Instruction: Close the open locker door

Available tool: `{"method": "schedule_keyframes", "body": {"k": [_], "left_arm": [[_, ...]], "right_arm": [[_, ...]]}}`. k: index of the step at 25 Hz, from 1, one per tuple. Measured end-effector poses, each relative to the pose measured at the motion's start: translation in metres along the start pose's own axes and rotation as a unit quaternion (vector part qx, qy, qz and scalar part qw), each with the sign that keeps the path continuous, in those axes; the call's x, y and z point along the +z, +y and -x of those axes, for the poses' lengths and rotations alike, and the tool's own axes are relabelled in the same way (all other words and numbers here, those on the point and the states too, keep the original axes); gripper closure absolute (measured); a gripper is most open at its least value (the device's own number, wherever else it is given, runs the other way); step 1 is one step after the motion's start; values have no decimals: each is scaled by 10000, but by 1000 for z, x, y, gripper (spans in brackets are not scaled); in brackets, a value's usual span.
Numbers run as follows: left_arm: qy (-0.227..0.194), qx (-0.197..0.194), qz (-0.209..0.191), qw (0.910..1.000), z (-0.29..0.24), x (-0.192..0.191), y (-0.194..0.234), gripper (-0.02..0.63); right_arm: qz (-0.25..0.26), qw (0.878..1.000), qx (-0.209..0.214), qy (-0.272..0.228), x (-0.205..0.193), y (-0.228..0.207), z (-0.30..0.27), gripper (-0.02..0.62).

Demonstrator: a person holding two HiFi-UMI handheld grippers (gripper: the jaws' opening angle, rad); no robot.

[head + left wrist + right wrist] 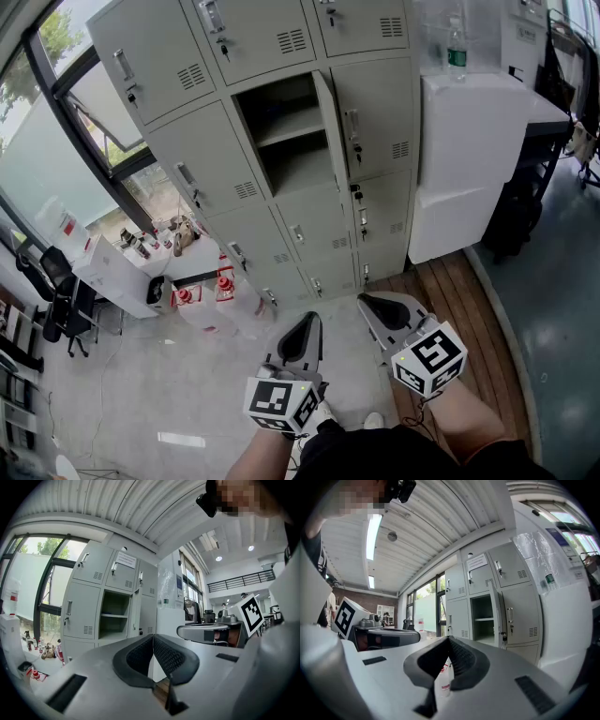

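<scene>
Head view: the locker door (330,131) is seen sticking out edge-on from the right side of an empty compartment (286,131), in the middle of the locker bank (187,159) at the far side. Both tools are held low and near, well apart from the lockers. The left claw (310,321) and the right claw (367,302) are pressed together with nothing in them.

Left gripper view: the left claw (152,637) is shown with its pads meeting at the tip, empty. The door (134,616) is spotted far off, just right of the dark opening.

Right gripper view: the right claw (449,639) is shut too, with nothing pinched. The door (498,620) is caught as a thin strip on the right of the opening.

Handling-wise, thin painted sheet metal can be expected: light, stiff and a bit slippery, swung freely on hinges at its right edge. No real grip is likely needed. A push with a closed claw is probably best placed on the outer face, which looks turned to the right, near the free edge and far from the hinges. A bounce-back can be expected if it's shoved hard.
</scene>
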State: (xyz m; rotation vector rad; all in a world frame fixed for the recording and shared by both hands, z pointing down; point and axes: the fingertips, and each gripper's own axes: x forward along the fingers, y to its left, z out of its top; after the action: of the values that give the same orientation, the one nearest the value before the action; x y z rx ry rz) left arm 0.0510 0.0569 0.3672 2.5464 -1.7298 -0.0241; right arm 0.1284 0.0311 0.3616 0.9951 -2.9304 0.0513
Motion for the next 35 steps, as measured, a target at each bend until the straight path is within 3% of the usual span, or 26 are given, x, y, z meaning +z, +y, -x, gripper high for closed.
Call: {"method": "schedule_keyframes", "body": {"k": [20,35], "left_arm": [[-21,-12,-23,10000,4,7,12,588],[46,-49,16,10000,2,5,53,588]], "right_arm": [[-123,9998,-9,-141,6,3,-10,543],[-89,9999,-40,-61,10,9,-47,543]]}}
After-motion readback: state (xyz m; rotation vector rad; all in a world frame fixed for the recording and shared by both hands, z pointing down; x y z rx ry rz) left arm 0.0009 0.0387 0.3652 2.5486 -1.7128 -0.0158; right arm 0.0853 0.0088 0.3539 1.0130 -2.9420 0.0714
